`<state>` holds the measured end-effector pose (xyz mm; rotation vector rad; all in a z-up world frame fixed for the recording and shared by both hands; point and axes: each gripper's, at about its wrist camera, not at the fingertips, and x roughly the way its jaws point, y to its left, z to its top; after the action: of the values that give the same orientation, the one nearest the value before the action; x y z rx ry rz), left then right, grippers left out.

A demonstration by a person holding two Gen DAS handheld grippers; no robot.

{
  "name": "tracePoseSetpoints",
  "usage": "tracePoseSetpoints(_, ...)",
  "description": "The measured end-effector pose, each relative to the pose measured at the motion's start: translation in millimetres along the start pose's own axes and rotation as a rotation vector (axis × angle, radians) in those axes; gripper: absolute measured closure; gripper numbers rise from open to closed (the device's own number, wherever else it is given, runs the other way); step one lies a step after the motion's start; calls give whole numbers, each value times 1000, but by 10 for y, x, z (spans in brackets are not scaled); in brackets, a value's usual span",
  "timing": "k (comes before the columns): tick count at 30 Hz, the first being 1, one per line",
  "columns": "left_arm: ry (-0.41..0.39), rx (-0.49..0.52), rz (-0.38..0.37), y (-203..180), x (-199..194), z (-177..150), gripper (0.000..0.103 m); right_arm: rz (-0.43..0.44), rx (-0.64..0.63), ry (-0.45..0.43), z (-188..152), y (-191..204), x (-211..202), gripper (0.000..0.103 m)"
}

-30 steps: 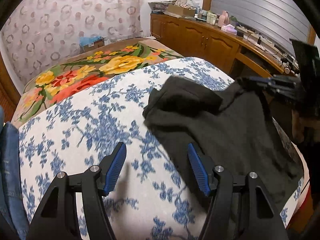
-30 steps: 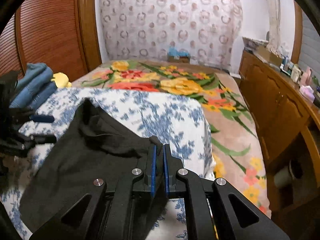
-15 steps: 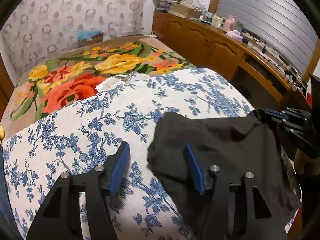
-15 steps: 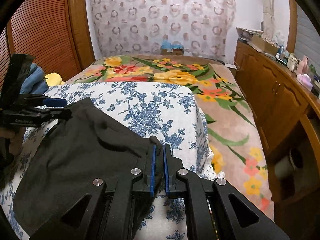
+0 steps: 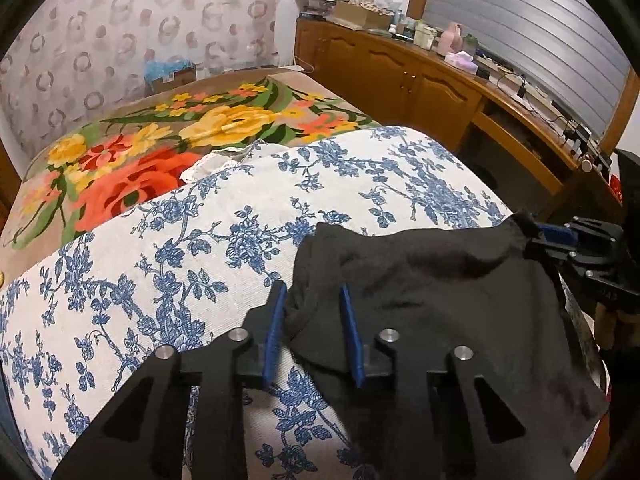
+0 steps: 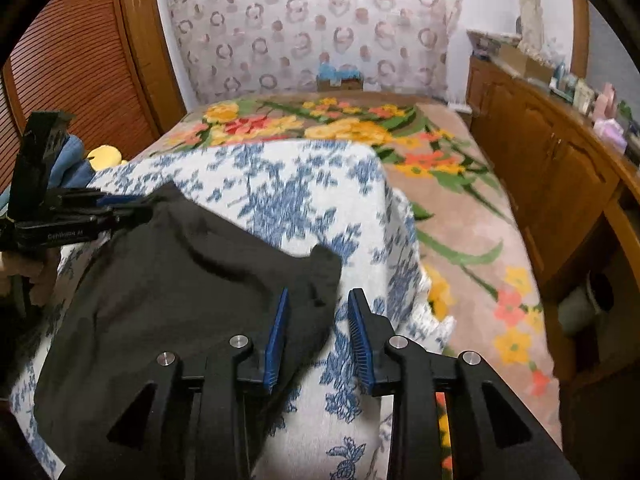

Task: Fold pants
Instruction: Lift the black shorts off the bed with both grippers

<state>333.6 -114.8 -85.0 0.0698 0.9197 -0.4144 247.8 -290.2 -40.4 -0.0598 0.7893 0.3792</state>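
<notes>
The left gripper closes around a bunched corner of the black fabric pants, formerly beside it. The right gripper, earlier clamped, opens; the blurred edge lies slack between its fingers.

A blue-flowered white cloth covers the near bed, a bright floral blanket lies beyond, a wooden cabinet with bottles and boxes lines one wall, a ring-patterned curtain hangs behind, and folded jeans sit beside a louvered door.
</notes>
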Motion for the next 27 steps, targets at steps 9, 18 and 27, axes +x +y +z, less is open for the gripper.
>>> tracePoseSetpoints(9,-69,-22,3,25,-195,38,96,17,38,-4,10,-45,15,71)
tracePoseSetpoints(18,-87,-38,5,76,-286,3,96,46,-21,14,15,132,68,97)
tracePoseSetpoints(27,-215,1,1,-106,-1011,-25,96,56,-31,-123,37,259,-449,99)
